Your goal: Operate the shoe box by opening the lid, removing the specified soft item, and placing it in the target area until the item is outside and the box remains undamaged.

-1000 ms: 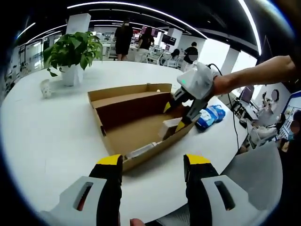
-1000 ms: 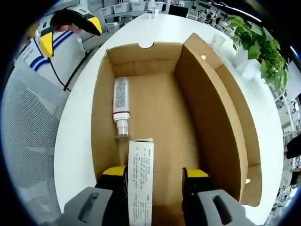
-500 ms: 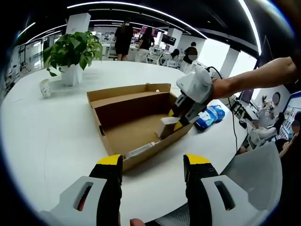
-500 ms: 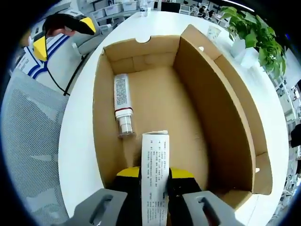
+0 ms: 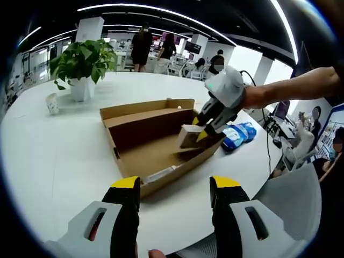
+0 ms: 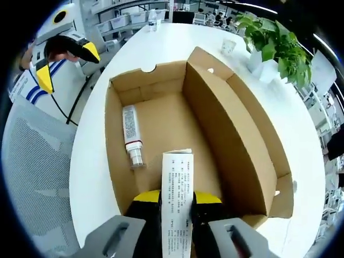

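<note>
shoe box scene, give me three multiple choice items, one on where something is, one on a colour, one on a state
1. Where is the white tube?
A. lying on the shoe box floor
B. on the table by the plant
C. in the left gripper

2. What colour are the right gripper's jaw tips?
A. red
B. yellow
C. blue

3. What is the state of the right gripper?
A. open above the box
B. shut on nothing
C. shut on the small white carton

Answers:
1 A: the white tube lies inside the shoe box along one wall.
2 B: the right gripper has yellow tips.
3 C: its jaws clamp the small white carton, held above the box floor; the left gripper is open.
</note>
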